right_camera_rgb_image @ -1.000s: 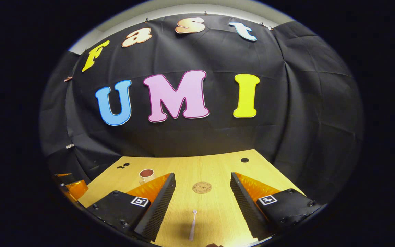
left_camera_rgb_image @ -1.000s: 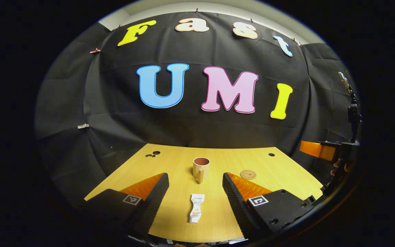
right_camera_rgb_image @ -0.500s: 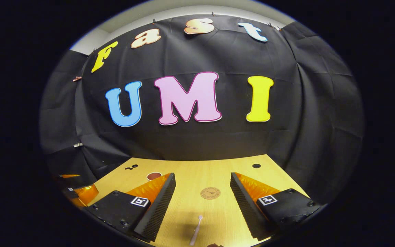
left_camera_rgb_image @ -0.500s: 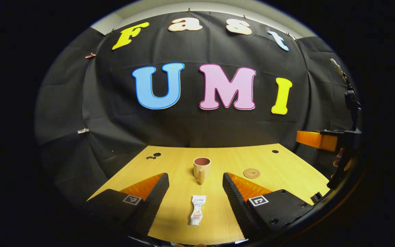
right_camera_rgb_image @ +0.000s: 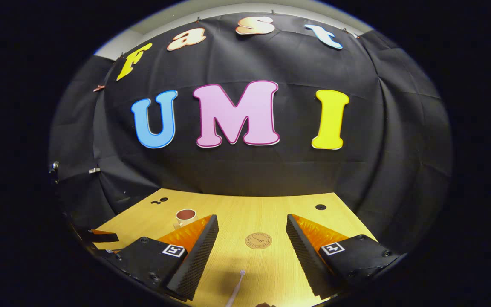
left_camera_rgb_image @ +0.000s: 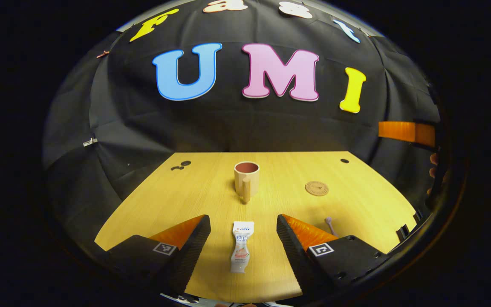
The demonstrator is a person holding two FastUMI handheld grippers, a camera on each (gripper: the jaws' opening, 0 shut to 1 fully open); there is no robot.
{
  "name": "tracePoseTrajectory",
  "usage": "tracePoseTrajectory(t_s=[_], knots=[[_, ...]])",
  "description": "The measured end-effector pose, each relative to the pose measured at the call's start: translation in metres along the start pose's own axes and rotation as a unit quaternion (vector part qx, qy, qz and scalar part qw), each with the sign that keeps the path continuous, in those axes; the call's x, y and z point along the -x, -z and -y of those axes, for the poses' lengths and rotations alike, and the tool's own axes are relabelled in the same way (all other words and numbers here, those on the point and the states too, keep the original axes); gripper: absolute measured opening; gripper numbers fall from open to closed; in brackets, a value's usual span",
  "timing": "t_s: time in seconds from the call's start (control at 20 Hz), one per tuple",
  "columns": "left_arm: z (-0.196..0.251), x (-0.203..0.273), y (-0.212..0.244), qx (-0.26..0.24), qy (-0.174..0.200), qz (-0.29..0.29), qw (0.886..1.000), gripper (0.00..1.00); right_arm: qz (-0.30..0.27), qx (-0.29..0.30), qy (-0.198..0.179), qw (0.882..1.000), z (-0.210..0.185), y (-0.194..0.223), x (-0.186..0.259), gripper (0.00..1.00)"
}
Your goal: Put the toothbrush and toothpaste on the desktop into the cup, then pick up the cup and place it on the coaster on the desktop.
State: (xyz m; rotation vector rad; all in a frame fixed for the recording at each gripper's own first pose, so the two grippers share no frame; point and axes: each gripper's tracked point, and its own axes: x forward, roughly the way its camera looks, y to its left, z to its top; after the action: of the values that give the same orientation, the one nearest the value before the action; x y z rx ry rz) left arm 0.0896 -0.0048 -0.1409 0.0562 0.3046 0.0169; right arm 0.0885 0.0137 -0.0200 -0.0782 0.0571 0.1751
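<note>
A white toothpaste tube [left_camera_rgb_image: 241, 246] lies on the wooden desktop [left_camera_rgb_image: 186, 196] between the fingers of my open left gripper [left_camera_rgb_image: 243, 232]. Behind it stands a beige cup [left_camera_rgb_image: 246, 174] with a dark inside, handle toward me. A round brown coaster [left_camera_rgb_image: 316, 188] lies to the right, and a toothbrush tip [left_camera_rgb_image: 329, 223] shows past the right finger. In the right gripper view, my right gripper [right_camera_rgb_image: 252, 234] is open above the pale toothbrush [right_camera_rgb_image: 236, 289], with the coaster [right_camera_rgb_image: 258, 241] ahead and the cup [right_camera_rgb_image: 185, 217] partly hidden behind the left finger.
Small dark holes [left_camera_rgb_image: 182, 164] mark the desktop's back left and another hole [left_camera_rgb_image: 344, 161] its back right. The other gripper [left_camera_rgb_image: 405, 132] and a hand [left_camera_rgb_image: 434, 160] show at the right edge of the left gripper view. The black cloth wall closes off the back.
The left gripper has tilted down and moved forward, so the toothpaste now sits farther in between its fingers. The right gripper has shifted only slightly, still over the toothbrush.
</note>
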Motion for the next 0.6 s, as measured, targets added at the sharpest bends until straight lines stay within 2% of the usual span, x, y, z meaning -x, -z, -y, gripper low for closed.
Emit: tracePoseTrajectory(t_s=[0.1, 0.15, 0.2, 0.35, 0.6], knots=[[-0.001, -0.015, 0.015, 0.004, -0.005, -0.022, 1.0, 0.97, -0.007, 0.013, -0.012, 1.0, -0.001, 0.005, -0.009, 0.98], [-0.002, -0.021, 0.022, 0.006, -0.008, -0.031, 0.999, 0.92, -0.012, 0.019, -0.014, 1.0, -0.001, 0.008, -0.013, 0.98], [0.001, -0.027, 0.028, 0.006, -0.005, -0.039, 0.999, 0.97, -0.02, 0.027, -0.019, 0.999, -0.002, 0.012, -0.019, 0.98], [0.003, -0.05, 0.048, -0.003, -0.003, -0.07, 0.998, 0.97, -0.037, 0.037, -0.035, 0.998, -0.003, 0.022, -0.031, 0.99], [0.001, -0.083, 0.083, 0.025, -0.007, -0.127, 0.992, 0.97, -0.06, 0.038, -0.044, 0.997, 0.005, 0.038, -0.046, 0.96]])
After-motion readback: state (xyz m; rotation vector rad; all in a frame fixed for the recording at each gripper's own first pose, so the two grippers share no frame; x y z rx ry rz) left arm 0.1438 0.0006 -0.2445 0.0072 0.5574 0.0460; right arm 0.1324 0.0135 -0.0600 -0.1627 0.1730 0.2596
